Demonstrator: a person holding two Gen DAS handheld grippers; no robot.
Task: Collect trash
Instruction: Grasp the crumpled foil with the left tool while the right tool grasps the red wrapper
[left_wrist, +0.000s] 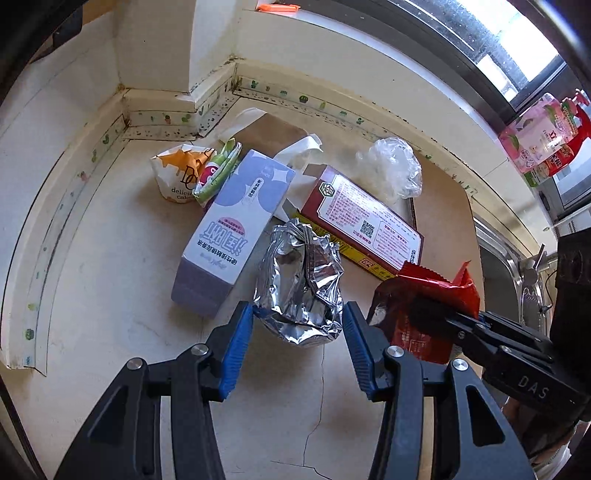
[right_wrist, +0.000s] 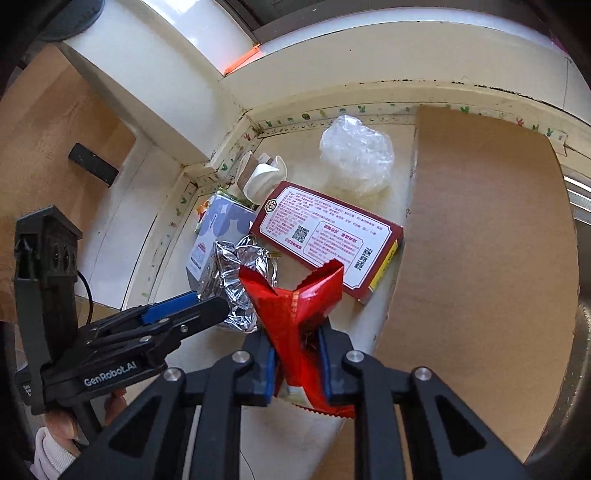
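On the counter (left_wrist: 110, 258), right claw (right_wrist: 297, 354) grips red wrapper (right_wrist: 295, 306).

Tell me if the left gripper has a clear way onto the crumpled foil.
Probably yes. The left gripper is open, its blue fingers either side of the crumpled foil, nothing between them. The right gripper, shut on the red wrapper, sits close beside.

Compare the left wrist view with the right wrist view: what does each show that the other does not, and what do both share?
Left wrist only: the cake wrapper, the pink pouch by the window, and the open left gripper straddling the foil.
Right wrist only: the right gripper shut on the red wrapper, and the full brown board.
Both: foil, red wrapper, maroon box, purple box, clear plastic.
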